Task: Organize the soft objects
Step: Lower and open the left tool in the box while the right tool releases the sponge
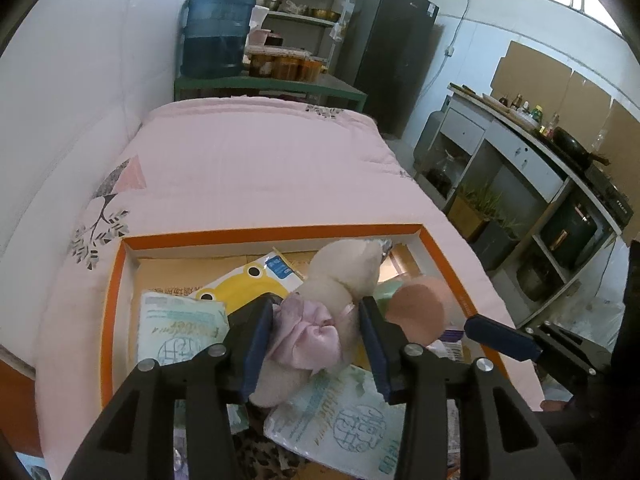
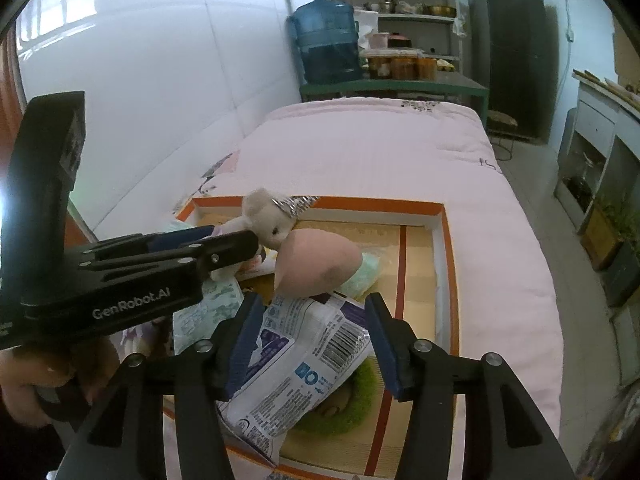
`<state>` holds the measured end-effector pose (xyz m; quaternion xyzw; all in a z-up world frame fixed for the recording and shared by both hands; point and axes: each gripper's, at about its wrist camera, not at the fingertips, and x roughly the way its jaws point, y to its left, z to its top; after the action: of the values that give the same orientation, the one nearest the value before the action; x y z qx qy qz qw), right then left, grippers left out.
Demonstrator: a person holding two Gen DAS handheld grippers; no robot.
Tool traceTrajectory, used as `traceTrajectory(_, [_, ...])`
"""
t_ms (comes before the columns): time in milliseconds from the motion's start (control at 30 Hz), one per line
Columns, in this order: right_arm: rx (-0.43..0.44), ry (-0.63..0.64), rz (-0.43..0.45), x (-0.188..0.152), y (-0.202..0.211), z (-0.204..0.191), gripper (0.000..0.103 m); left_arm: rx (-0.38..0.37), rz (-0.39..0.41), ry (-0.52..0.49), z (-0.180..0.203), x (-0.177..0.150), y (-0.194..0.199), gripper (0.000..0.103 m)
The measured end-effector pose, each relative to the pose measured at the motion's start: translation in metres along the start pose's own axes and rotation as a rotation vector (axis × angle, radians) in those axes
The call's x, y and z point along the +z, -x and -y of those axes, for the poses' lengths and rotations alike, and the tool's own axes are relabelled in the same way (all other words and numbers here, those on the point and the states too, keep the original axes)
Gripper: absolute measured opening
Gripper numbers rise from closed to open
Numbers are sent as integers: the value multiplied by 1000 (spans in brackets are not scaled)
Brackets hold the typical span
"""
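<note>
My left gripper (image 1: 316,304) is shut on a cream plush toy (image 1: 344,272) with a pink bow and holds it over the orange-rimmed cardboard box (image 1: 260,234) on the pink bed. The toy also shows in the right wrist view (image 2: 266,220), wearing a silver cone hat. My right gripper (image 2: 310,300) is open above a white and purple plastic packet (image 2: 304,356) in the box, not touching it. A pink teardrop sponge (image 2: 316,264) lies just beyond its fingertips. Tissue packs (image 1: 180,328) and a yellow frog packet (image 1: 244,284) lie in the box.
A green fuzzy item (image 2: 352,404) lies under the packet. The pink quilt (image 1: 260,160) stretches ahead to a green table with a blue water jug (image 1: 216,32). A white wall runs along the left; a dark fridge (image 1: 392,52) and kitchen counter (image 1: 540,152) stand to the right.
</note>
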<state>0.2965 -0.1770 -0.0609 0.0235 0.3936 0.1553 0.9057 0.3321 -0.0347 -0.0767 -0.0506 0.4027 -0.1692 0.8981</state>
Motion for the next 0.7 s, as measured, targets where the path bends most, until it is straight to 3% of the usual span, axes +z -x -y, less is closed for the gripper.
traceTrajectory(167, [5,-9,-5,-3,2,1,55,-2,23,-17,6,-1,12,51])
traceTrajectory(700, [19,-15,17,-11,25,-6,55,0,97,-23,15,-8,53,51])
